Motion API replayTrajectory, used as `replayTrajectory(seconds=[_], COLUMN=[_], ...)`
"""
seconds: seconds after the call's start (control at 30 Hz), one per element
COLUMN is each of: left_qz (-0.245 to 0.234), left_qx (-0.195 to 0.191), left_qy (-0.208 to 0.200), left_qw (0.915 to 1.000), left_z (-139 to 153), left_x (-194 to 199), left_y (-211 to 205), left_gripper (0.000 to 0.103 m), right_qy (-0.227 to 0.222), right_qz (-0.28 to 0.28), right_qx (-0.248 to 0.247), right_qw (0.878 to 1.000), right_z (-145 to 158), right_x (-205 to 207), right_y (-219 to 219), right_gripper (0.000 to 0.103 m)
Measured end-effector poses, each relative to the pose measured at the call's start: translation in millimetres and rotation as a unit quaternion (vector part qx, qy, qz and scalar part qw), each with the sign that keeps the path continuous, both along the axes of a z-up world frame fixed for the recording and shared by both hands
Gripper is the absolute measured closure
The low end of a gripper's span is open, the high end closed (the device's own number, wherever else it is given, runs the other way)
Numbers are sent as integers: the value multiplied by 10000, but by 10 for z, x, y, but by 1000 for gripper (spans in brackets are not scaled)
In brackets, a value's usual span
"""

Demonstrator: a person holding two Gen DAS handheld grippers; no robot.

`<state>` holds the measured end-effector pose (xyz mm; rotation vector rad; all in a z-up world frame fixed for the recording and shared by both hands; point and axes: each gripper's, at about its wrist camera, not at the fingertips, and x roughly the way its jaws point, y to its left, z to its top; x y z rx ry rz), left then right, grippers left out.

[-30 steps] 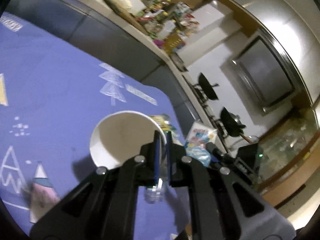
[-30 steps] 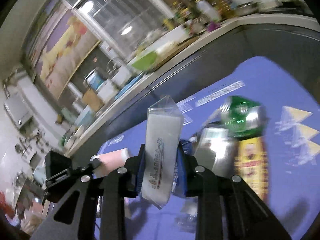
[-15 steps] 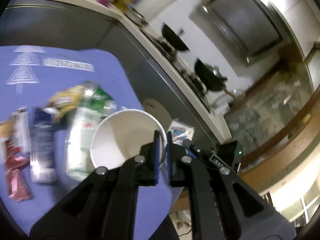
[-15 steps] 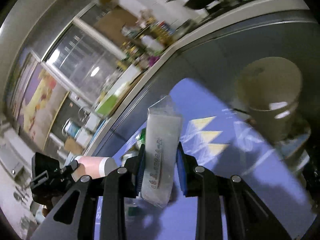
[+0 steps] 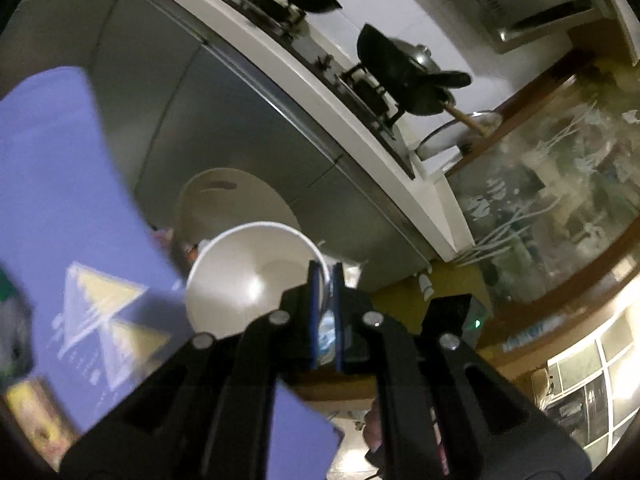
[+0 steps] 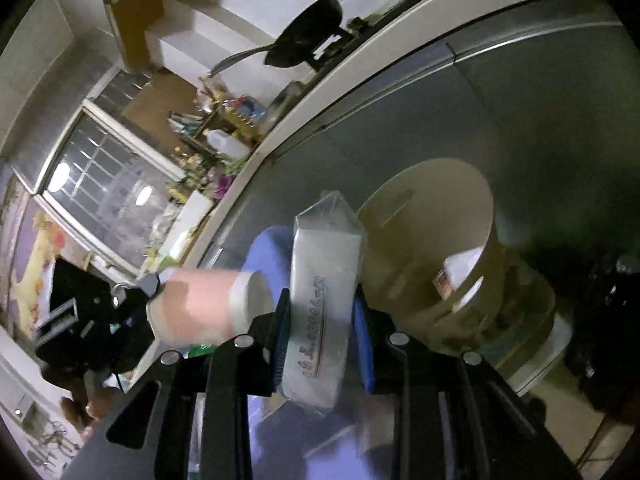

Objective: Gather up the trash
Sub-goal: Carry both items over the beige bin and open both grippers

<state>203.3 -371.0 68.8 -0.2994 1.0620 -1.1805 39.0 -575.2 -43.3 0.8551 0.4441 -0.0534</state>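
Left gripper (image 5: pixel 325 280) pinched onto the rim of a white paper cup (image 5: pixel 252 276) at frame centre, right gripper (image 6: pixel 320 316) clamped on a clear plastic packet (image 6: pixel 320 300) at centre, beige trash bin (image 6: pixel 436 240) centre-right, purple mat (image 5: pixel 60 220) at left.

The paper cup (image 5: pixel 256 276) is plain white inside, pale pink with a white band outside. The mat (image 5: pixel 60 200) is violet-blue, printed with pale yellow and white triangles. The packet (image 6: pixel 324 304) is milky white in clear film, with a line of dark lettering. The bin (image 6: pixel 436 240) is beige. Both hand-held grippers are black with blue pads (image 6: pixel 362 332).
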Motion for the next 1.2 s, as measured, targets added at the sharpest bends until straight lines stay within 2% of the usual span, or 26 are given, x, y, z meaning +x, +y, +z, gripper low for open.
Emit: replayTrajectory(seconds=[0.1,0.27,0.33,0.4,0.47,0.6,0.7,0.87,0.97,1.2], left_qz=[-12,159,192,251,267,278,282,420,449,529], left_qx=[132,599,799,959,950,955,991,1144,1178,1342], left_qy=[-48,-176,-60,118,220,-131,-309,-660,-724,-1289], left_qw=[9999,9979,9966,9950,9949,9950,9942,9903,9894,9811], left_z=[-83,-378,-538,-667,-717,-593,-482,-322,-321,-351], left_x=[166,410,498,560,573,445,303,-116,-389,-1038], left_y=[-374,-786,-915,-971,-953,-792,-643,-296,-57,697], left_gripper=[97,97,97,97,97,97,97,97,97,97], right_qy=[93,304,388,405,357,224,177,23,-48,188], right_qz=[-34,-201,-218,-237,-235,-302,-268,-70,78,773], right_qx=[-113,-132,-67,9,32,3,177,178,201,239], right_qw=[9999,9992,9990,9989,9991,9993,9993,9998,9998,9965], right_z=[-56,-185,-260,-307,-305,-253,-225,-66,-16,-103], right_x=[155,384,466,510,495,361,257,103,-25,-66], right_y=[-162,-346,-421,-488,-483,-432,-371,-159,60,721], right_gripper=[76,65,49,46,46,46,46,46,46,47])
